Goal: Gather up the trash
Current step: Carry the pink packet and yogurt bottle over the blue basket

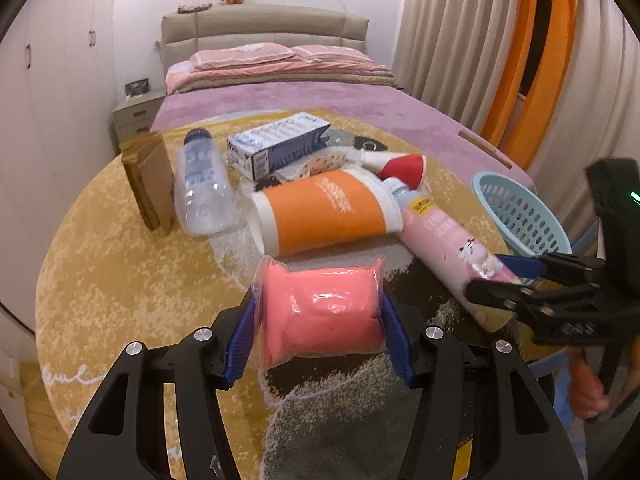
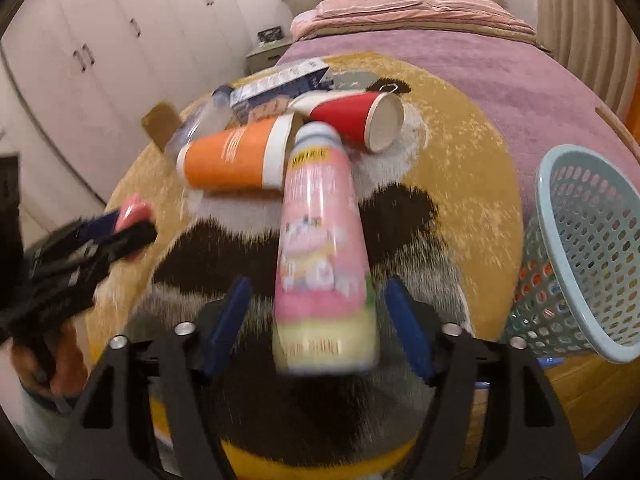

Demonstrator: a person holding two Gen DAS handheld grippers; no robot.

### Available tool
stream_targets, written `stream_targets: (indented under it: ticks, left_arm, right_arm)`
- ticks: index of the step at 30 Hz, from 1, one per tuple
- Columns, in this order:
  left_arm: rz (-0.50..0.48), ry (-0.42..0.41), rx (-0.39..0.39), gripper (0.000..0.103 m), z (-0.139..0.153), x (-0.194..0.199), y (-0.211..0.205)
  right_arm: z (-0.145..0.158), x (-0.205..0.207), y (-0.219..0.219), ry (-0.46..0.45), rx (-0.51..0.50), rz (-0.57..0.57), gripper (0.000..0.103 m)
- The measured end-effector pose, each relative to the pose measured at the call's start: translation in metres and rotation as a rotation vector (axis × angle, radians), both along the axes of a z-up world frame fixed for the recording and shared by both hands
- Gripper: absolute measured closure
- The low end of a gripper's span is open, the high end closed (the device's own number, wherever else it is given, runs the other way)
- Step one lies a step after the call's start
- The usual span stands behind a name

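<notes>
Pink packet (image 1: 320,308) in clear wrap, between blue pads (image 1: 396,340) on black fingers. Pink bottle (image 2: 320,248) with cartoon print, yellow label strip, pale yellow base, white cap. Orange cup (image 1: 324,212) with white rims and white lettering. Red cup (image 2: 352,120), white inside. Clear bottle (image 1: 202,188), dark blue cap. White-and-navy carton (image 1: 280,144). Brown box (image 1: 148,184). Light blue basket (image 2: 584,248), perforated in a grid. Yellow rug (image 1: 120,264), mottled, with black-and-white panda motif. Purple bedspread (image 1: 360,100); pink pillows (image 1: 256,54). Beige striped curtain (image 1: 448,40), orange frame beside.
</notes>
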State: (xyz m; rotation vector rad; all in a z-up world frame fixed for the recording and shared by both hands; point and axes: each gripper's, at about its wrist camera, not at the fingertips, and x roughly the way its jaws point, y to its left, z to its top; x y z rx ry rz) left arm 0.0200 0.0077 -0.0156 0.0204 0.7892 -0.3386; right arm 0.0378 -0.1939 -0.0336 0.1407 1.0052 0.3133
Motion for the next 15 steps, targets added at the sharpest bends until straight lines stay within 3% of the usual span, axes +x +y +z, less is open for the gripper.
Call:
stream_targets:
  ticks: [4, 5, 6, 7, 15]
  left_arm:
    - [-0.01, -0.021, 0.001, 0.049, 0.01, 0.002, -0.005]
    - [-0.013, -0.026, 0.003, 0.049, 0.012, 0.003, -0.006]
    - [-0.016, -0.032, 0.006, 0.049, 0.014, 0.004, -0.008]
    - [-0.019, -0.04, 0.009, 0.049, 0.017, 0.005, -0.01]
    - [-0.057, -0.078, 0.013, 0.049, 0.033, 0.016, -0.029]
  right_arm:
    - [-0.01, 0.023, 0.004, 0.049, 0.016, -0.014, 0.036]
    - [-0.012, 0.026, 0.006, 0.054, 0.017, -0.009, 0.04]
    - [-0.013, 0.027, 0.008, 0.062, 0.009, -0.002, 0.053]
    - [-0.014, 0.028, 0.01, 0.069, 0.004, 0.007, 0.057]
    - [0.008, -0.008, -0.014, 0.027, 0.074, 0.018, 0.057]
